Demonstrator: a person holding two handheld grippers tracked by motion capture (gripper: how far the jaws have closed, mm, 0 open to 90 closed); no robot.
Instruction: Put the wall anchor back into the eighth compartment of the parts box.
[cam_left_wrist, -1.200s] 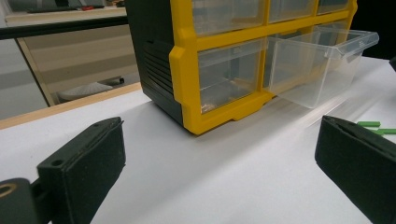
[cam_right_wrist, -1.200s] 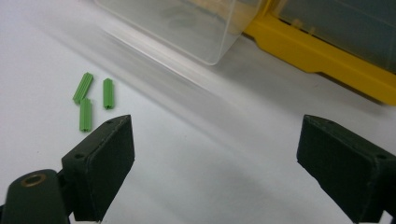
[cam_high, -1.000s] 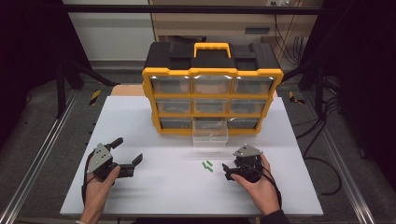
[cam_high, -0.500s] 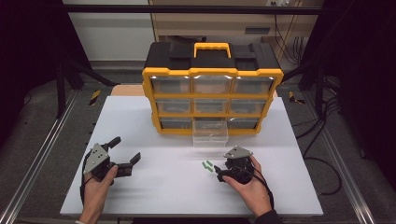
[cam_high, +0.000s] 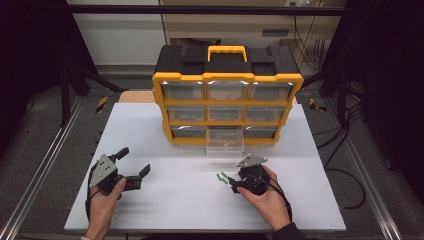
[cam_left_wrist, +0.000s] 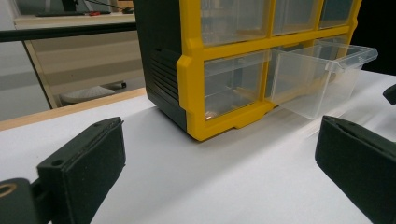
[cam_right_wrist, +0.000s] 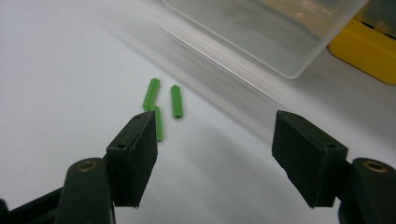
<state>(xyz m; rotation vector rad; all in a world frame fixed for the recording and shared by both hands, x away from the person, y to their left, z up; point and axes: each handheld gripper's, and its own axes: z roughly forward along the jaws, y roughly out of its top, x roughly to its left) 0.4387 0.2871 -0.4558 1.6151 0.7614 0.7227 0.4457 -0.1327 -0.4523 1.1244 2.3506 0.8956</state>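
Note:
Three small green ribbed plugs (cam_right_wrist: 176, 100) lie on the white table (cam_high: 165, 145), just left of my right gripper (cam_high: 234, 182) in the high view (cam_high: 221, 176). In the right gripper view that gripper (cam_right_wrist: 215, 135) has its jaws apart. They have just been closing, with bare table between them. The plugs lie ahead of the left pad (cam_right_wrist: 135, 158). At the table's left my left gripper (cam_high: 134, 161) is held open and empty (cam_left_wrist: 219, 140). A clear drawer (cam_high: 225, 145) stands pulled out of the bottom row of the yellow-and-black organizer (cam_high: 227, 100).
The organizer (cam_left_wrist: 191, 70) stands at the back middle of the table, with its carry handle (cam_high: 227, 50) on top. The open drawer (cam_right_wrist: 280, 32) juts toward the right gripper. Metal rails (cam_high: 40, 170) run along both sides, and cables hang at the right.
The right hand has edged left toward the green plugs. The left hand and its gripper have kept still.

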